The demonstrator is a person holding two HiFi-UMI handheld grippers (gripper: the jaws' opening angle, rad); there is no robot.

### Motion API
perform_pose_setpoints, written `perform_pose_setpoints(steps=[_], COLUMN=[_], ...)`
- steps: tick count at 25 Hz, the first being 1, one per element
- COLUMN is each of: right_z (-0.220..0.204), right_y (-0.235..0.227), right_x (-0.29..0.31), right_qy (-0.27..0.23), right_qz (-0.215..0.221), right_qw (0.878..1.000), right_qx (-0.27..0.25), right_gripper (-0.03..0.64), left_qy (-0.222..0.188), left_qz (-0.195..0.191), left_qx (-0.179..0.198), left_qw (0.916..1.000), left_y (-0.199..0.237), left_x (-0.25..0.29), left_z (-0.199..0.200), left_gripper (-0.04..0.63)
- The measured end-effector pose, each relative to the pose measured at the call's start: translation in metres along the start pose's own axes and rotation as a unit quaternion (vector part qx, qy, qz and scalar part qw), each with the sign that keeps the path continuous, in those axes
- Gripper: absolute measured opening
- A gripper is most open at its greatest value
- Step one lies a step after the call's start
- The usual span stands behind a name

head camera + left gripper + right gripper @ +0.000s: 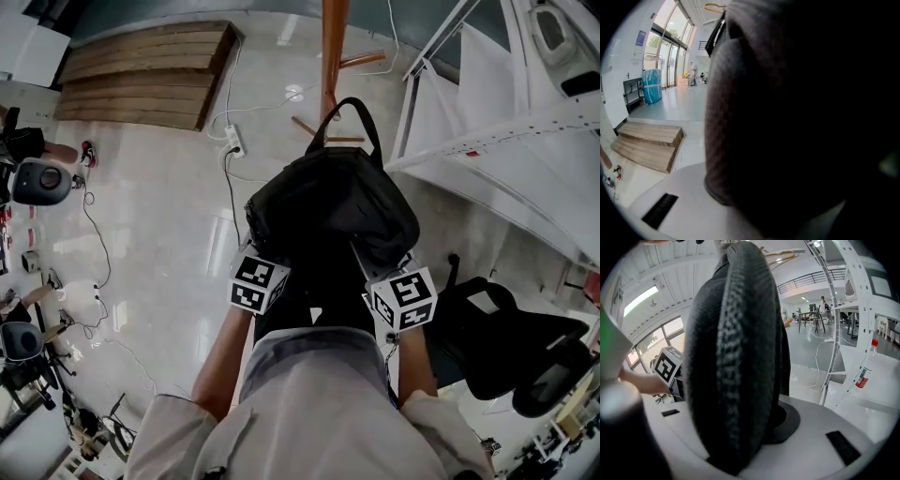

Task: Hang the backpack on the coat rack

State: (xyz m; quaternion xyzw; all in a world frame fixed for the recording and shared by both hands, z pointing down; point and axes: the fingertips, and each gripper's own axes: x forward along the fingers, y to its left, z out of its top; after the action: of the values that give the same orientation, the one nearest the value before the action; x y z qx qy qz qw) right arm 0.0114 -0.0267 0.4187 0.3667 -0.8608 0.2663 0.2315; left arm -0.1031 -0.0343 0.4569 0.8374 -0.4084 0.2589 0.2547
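Black soft-fabric backpack [333, 211] hangs between my claws, right in front of the brown wooden coat rack [334, 47], not on a peg [364, 61] yet. My left gripper [259, 283] is clamped on thick dark cloth at one side. My right gripper [402, 298] pinches a padded ribbed band [736, 376] of the bag. Prob soft & floppy, sags w/ some weight, not fragile. The woven padding shouldn't slip. Top carry loop [349, 117] stands free near the coat rack. That's the bit to get over a peg, so side grips want to be firm, bag upright.
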Motion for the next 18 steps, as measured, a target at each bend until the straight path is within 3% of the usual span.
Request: perform_pose_setpoints(steps=[18], right_z=[-0.024], right_y=[-0.019], right_x=[0.041], right_qy=[0.018], right_qz=[-0.016], right_qw=[0.999], right_qx=[0.040], right_gripper=[0.127], left_qy=[0.029], left_qz=[-0.025], left_qx=[0.004], left_qw=[0.9993], left_y=[0.029], left_x=[0.040], left_z=[-0.024], left_gripper=[0.104])
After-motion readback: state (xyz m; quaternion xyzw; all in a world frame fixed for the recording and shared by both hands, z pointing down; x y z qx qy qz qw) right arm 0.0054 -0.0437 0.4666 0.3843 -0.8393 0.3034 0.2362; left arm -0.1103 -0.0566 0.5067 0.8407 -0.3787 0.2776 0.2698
